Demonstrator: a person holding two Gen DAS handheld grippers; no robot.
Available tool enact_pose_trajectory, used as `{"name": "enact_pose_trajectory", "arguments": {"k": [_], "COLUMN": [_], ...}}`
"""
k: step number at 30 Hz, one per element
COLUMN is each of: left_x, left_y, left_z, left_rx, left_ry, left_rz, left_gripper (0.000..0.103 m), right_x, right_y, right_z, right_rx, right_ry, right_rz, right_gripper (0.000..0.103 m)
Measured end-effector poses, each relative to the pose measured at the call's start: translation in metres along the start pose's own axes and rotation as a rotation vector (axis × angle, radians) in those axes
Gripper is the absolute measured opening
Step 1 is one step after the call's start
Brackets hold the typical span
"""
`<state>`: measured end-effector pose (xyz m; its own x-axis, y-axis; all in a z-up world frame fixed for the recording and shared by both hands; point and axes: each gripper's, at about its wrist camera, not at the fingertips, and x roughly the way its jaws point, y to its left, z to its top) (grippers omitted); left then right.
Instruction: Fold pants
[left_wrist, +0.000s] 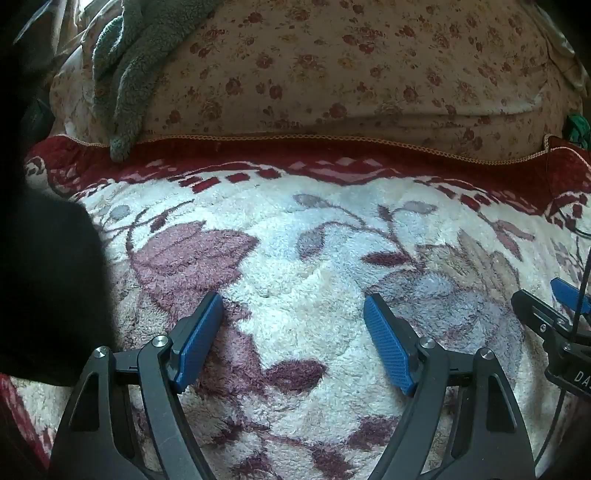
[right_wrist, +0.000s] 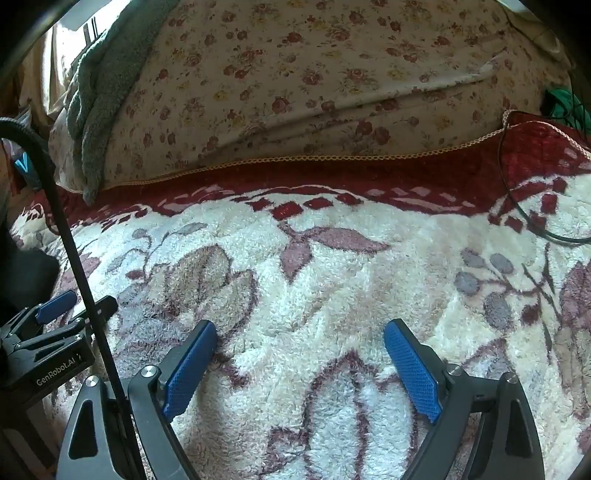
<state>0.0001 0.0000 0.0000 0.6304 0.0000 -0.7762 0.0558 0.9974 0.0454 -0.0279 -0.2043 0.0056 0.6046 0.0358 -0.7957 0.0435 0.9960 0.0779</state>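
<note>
A black garment (left_wrist: 48, 288), apparently the pants, lies bunched at the left edge of the left wrist view, on a white fluffy blanket (left_wrist: 314, 258) with purple flowers. A dark bit of the garment (right_wrist: 29, 273) shows at the far left of the right wrist view. My left gripper (left_wrist: 293, 301) hovers open over the blanket just right of the black garment, nothing between its blue pads (left_wrist: 199, 339). My right gripper (right_wrist: 300, 326) is open too, over bare blanket (right_wrist: 332, 295). The two grippers sit side by side: the right gripper (left_wrist: 554, 306) shows at the left view's right edge.
A floral quilt (left_wrist: 332, 74) is heaped behind the blanket's red border (left_wrist: 295, 155). A grey fleece cloth (left_wrist: 125, 74) hangs over the quilt's left side. A thin black cable (right_wrist: 517, 206) loops on the blanket at the right, and another cable (right_wrist: 74, 258) crosses beside the left gripper (right_wrist: 55, 314).
</note>
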Motion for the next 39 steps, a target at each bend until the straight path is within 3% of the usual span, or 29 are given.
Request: {"name": "enact_pose_trajectory", "arguments": {"k": [39], "left_x": [-0.0007], "left_y": [-0.0011], "left_z": [0.0002], "left_rx": [0.0], "left_ry": [0.003], "left_rz": [0.001], "left_gripper": [0.08], "right_x": [0.0008], "right_y": [0.0031], "right_z": [0.0022], "right_rx": [0.0], "right_ry": [0.001], "right_rz": [0.0], "right_gripper": [0.092]}}
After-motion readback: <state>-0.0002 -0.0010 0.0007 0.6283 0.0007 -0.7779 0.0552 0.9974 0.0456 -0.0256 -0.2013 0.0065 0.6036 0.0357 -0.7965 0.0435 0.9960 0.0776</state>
